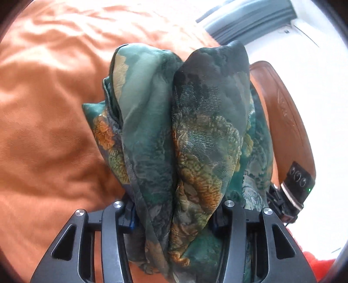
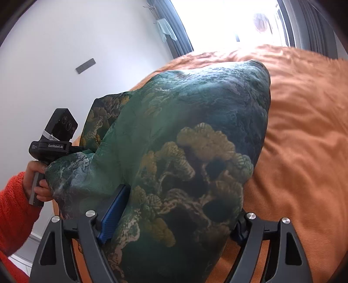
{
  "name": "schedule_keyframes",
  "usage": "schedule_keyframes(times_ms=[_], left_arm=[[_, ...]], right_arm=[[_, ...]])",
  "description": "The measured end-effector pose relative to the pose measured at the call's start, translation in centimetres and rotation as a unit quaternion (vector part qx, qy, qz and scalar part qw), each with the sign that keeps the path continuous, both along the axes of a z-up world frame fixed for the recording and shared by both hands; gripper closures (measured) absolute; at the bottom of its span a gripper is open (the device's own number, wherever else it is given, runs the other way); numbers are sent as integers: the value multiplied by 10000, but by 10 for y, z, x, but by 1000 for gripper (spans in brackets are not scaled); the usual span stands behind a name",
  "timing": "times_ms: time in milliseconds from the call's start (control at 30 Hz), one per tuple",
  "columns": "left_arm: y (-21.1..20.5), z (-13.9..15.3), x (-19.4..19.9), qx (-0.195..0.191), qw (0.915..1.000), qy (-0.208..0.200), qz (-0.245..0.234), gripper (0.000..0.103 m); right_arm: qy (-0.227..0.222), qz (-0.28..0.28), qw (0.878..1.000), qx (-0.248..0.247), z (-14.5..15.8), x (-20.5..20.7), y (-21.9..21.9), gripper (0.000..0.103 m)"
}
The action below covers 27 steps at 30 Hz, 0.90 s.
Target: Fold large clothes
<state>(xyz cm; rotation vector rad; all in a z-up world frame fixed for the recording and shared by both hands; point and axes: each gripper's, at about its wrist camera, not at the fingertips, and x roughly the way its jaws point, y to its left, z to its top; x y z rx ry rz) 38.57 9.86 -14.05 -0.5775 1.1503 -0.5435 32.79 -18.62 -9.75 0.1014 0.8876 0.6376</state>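
Note:
The garment [image 1: 195,113] is thin dark-green fabric printed with gold trees. It lies heaped on an orange bedspread [image 1: 47,113]. In the left wrist view it rises in two lobes over my left gripper [image 1: 174,165], hiding the fingers, and a thick bunch is squeezed between the blue pads. In the right wrist view the garment [image 2: 195,122] drapes over my right gripper [image 2: 174,185]. The left blue pad [image 2: 114,214] shows its bare face beside the cloth, and the right finger is covered. The left gripper's body [image 2: 54,139] sits at the cloth's left edge.
A hand [image 2: 35,180] in an orange knitted sleeve holds the left gripper's handle. The orange bedspread [image 2: 304,141] spreads right and far. A brown leather panel [image 1: 285,102] borders the bed, with a white wall [image 2: 65,32], dark curtains [image 2: 174,28] and a bright window [image 2: 228,19] beyond.

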Motion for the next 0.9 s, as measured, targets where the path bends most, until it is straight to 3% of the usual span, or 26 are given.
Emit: schedule_keyframes(times_ms=[167, 300, 500, 667, 767, 833, 900], left_arm=[[-15, 31, 10, -30, 9995, -326, -46, 55], [-25, 37, 20, -34, 9991, -424, -89, 55], [-42, 23, 46, -31, 9995, -292, -83, 55], [-54, -18, 58, 95, 9999, -100, -90, 53], [-66, -54, 61, 164, 9998, 127, 37, 43], [-64, -61, 61, 133, 9998, 117, 88, 30], [-60, -55, 55, 215, 9996, 72, 153, 19]], right_arm=[[-269, -6, 9995, 175, 9, -8, -3, 21], [-341, -94, 9991, 229, 0, 5, -5, 21], [-188, -228, 9992, 278, 0, 26, -34, 21], [92, -291, 9990, 314, -19, 62, -60, 21], [536, -394, 9971, 360, -54, 85, -71, 21], [883, -564, 9934, 472, -82, 92, -79, 15], [920, -683, 9908, 723, -89, 88, -85, 11]])
